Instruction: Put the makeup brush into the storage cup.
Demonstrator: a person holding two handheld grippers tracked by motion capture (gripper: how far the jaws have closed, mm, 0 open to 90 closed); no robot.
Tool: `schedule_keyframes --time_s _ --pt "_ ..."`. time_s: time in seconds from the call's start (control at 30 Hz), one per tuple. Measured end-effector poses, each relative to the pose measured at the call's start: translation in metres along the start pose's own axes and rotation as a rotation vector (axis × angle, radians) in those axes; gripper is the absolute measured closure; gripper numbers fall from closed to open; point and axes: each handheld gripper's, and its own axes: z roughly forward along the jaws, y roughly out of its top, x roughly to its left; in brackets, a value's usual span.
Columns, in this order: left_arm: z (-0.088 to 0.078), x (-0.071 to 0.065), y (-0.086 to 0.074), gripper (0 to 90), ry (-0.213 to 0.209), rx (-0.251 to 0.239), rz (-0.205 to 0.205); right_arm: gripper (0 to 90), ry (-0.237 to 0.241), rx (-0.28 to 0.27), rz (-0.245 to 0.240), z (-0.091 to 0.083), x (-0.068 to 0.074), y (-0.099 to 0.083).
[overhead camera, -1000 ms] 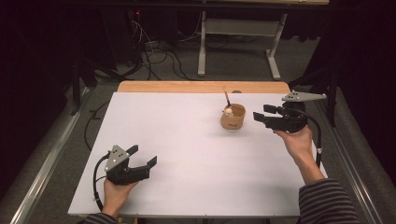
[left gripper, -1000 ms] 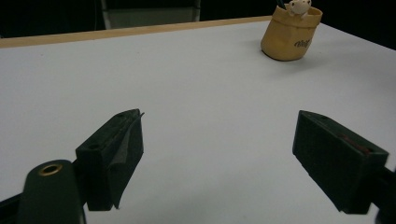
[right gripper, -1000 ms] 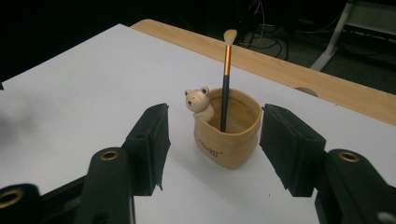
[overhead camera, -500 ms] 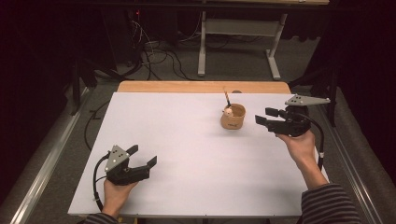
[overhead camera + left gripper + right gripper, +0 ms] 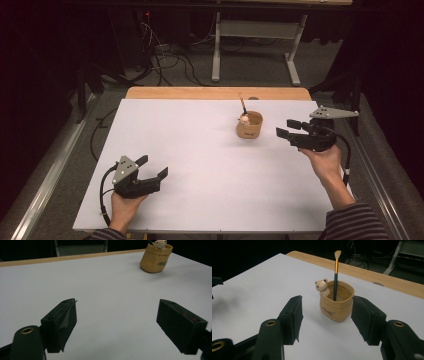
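White surface (image 5: 200, 165), wooden far edge. Tan bear pen holder (image 5: 249, 126) stands upright near the far right, paintbrush (image 5: 335, 275) vertical inside. Your right gripper (image 5: 290, 129) is just beside it, jaws released, facing it. Left gripper (image 5: 152, 167) sits at the near-left corner, released, well apart.

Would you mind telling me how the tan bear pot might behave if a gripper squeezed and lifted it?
The pot looks like glazed ceramic, so probably rigid and somewhat slippery. Its wide base suggests it stands steadily. The tall brush leans loosely inside and may shift or tip out.
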Motion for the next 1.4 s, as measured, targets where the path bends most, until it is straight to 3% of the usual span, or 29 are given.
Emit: schedule_keyframes --time_s 1.4 --pt "0.000 0.000 0.000 17.2 -0.004 0.000 -0.001 44.5 0.037 -0.025 0.026 -0.018 0.009 -0.028"
